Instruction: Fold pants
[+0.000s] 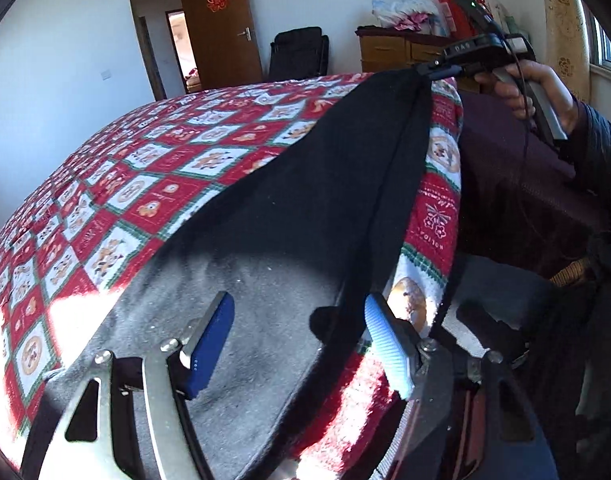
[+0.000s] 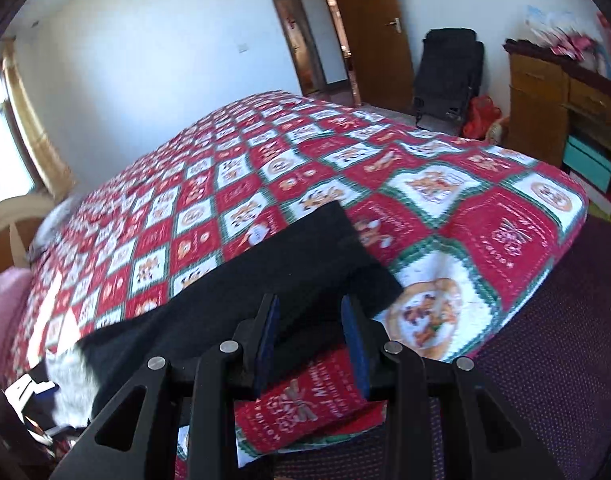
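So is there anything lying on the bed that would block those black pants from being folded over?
Nothing visible does. The black pants lie along the near edge of the patterned quilt, and the quilt beyond them looks bare. The left gripper hangs open over the pants; the right gripper is at their far end.

Bed (image 2: 505, 216) under red-and-white patterned quilt (image 1: 145, 184), black pants (image 1: 305, 208) spread across it
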`<action>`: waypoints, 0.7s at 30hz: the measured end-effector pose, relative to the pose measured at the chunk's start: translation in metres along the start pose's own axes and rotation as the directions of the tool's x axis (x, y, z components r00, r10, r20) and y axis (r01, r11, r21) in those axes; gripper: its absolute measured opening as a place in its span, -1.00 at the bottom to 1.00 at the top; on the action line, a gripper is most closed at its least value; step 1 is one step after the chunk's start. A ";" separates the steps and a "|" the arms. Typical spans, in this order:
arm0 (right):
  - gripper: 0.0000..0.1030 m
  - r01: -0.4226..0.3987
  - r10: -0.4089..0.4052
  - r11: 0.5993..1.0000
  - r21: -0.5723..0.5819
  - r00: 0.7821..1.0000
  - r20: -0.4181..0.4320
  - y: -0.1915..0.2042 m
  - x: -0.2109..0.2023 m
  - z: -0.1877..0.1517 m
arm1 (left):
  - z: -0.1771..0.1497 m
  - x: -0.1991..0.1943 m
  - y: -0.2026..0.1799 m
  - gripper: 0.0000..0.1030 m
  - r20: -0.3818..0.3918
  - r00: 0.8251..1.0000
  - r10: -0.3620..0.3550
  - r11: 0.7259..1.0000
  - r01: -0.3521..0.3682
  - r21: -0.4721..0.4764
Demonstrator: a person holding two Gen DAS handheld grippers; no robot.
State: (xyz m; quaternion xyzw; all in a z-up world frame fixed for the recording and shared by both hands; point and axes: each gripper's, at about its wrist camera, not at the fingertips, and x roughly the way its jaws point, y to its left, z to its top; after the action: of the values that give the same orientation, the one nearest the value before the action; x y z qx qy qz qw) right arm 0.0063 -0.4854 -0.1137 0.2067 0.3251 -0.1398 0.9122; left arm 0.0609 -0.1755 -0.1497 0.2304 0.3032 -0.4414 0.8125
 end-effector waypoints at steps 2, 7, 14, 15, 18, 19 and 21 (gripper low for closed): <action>-0.33 0.000 0.000 1.000 0.011 1.000 0.003 -0.007 -0.002 0.002 | 0.000 0.006 -0.003 0.37 -0.009 1.000 -0.021 1.000 0.021 -0.008; -0.33 -0.021 0.021 1.000 0.016 1.000 0.022 -0.013 -0.002 0.007 | 0.001 0.022 -0.015 0.22 -0.037 0.998 -0.047 0.999 0.047 -0.002; -0.34 -0.032 0.032 0.999 0.015 0.999 0.019 -0.009 0.018 0.016 | -0.001 0.033 -0.010 -0.12 -0.062 0.998 -0.019 0.999 0.017 -0.031; -0.42 -0.033 0.033 0.999 0.012 0.999 0.020 -0.008 0.020 0.017 | -0.001 0.034 -0.010 -0.21 -0.061 0.998 -0.015 0.999 0.013 -0.034; -0.76 -0.017 0.018 1.000 -0.015 1.000 0.024 -0.003 0.023 0.018 | 0.000 0.034 -0.007 -0.66 -0.056 0.998 -0.018 0.999 0.015 -0.046; -0.79 -0.014 0.015 1.000 -0.023 0.999 0.028 -0.002 0.023 0.017 | 0.000 0.032 -0.006 -0.68 -0.048 0.999 -0.012 0.999 0.009 -0.053; -0.85 -0.012 0.013 0.999 -0.038 0.999 0.040 0.000 0.020 0.017 | 0.001 0.028 -0.003 -0.76 -0.025 0.999 -0.023 0.997 0.021 -0.077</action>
State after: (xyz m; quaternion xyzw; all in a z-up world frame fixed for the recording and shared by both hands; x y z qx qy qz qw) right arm 0.0303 -0.4956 -0.1151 0.1885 0.3078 -0.1321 0.9232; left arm 0.0706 -0.1934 -0.1691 0.2013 0.3329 -0.4355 0.8118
